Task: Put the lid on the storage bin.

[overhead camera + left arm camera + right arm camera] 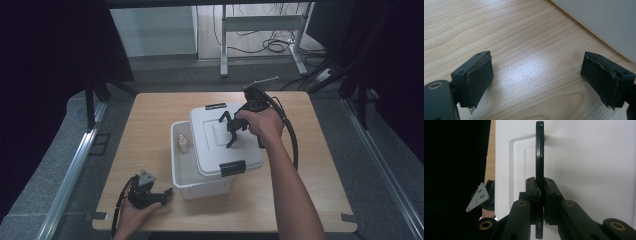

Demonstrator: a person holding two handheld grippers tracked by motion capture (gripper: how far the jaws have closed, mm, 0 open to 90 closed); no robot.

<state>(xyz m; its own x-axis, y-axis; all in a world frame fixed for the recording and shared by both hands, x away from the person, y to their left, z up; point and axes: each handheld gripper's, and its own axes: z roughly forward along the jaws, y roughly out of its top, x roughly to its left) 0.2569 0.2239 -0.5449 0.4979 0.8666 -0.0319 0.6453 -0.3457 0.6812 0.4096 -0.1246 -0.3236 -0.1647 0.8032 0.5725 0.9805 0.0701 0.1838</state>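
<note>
Right gripper [540,195] clamped on black handle [539,152] of white lid [225,137], lid askew over white bin [200,182] at table [150,125] centre. Left gripper [536,75] jaws apart, nothing between, resting near table's front-left corner.

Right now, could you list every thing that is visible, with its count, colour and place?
lid: 1, white with black clips, askew on the box, toward its right side
lid handle: 1, black, on top of the lid, clamped between the right gripper's jaws
box: 1, white, middle of the table, partly uncovered at its left
small bottle: 1, pale, inside the box at its open left side
table: 1, light wood
metal frame legs: grey, on the floor beyond the table
left gripper: 1, black, resting at the table's near left, jaws open
right gripper: 1, black, over the lid
</note>
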